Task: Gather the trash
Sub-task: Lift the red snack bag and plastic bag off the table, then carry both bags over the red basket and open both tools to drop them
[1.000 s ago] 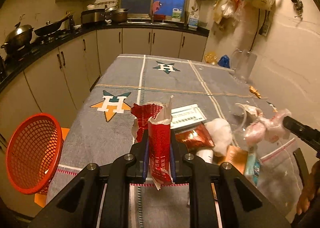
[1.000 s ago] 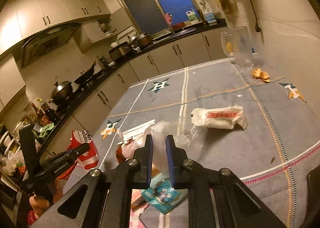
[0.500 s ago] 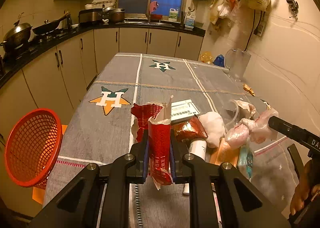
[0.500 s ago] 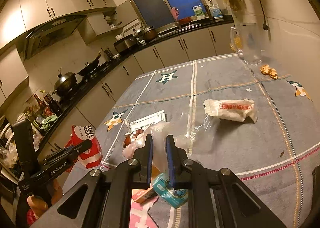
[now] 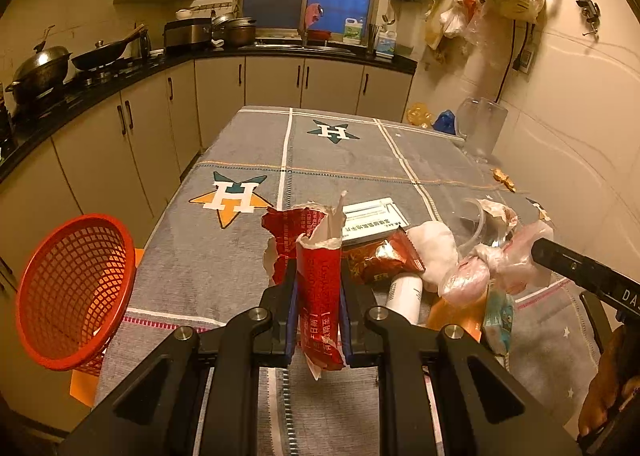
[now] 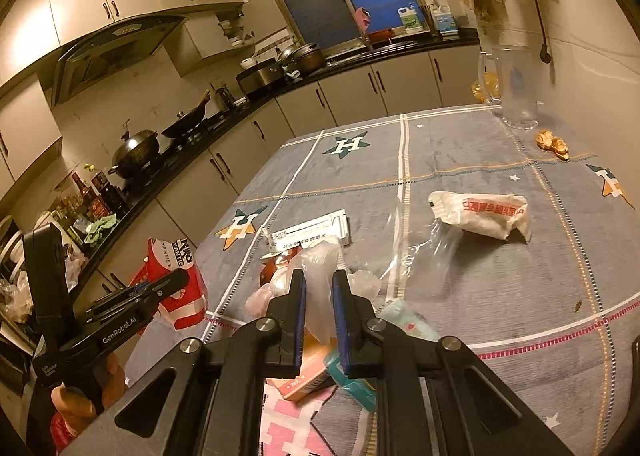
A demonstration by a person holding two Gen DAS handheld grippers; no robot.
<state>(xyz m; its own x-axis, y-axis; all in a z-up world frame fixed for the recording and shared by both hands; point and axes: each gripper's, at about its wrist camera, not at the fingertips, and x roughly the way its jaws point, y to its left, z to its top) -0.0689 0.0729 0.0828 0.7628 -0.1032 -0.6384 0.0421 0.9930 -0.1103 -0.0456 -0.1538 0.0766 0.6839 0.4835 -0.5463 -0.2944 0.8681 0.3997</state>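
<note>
My left gripper (image 5: 319, 284) is shut on a torn red wrapper (image 5: 320, 288) and holds it above the near edge of the table. It also shows in the right wrist view (image 6: 176, 280), at the left. My right gripper (image 6: 319, 288) is shut on a pink plastic bag (image 6: 318, 276), held above a pile of trash; the bag shows in the left wrist view (image 5: 492, 264). A red mesh basket (image 5: 72, 292) stands tilted off the table's left edge. On the table lie a red snack packet (image 5: 380, 260), a white bottle (image 5: 406, 292) and a white wrapper (image 6: 480, 212).
The table has a grey star-patterned cloth (image 5: 320, 160). A clear jug (image 5: 480, 128) stands at the far right by the wall. A white paper box (image 5: 374, 216) and clear plastic (image 6: 424, 248) lie mid-table. Kitchen cabinets (image 5: 120, 144) run along the left.
Both grippers have pulled back and risen a little with their loads still held. The table and pile look slightly farther away; the basket stays at the left.
</note>
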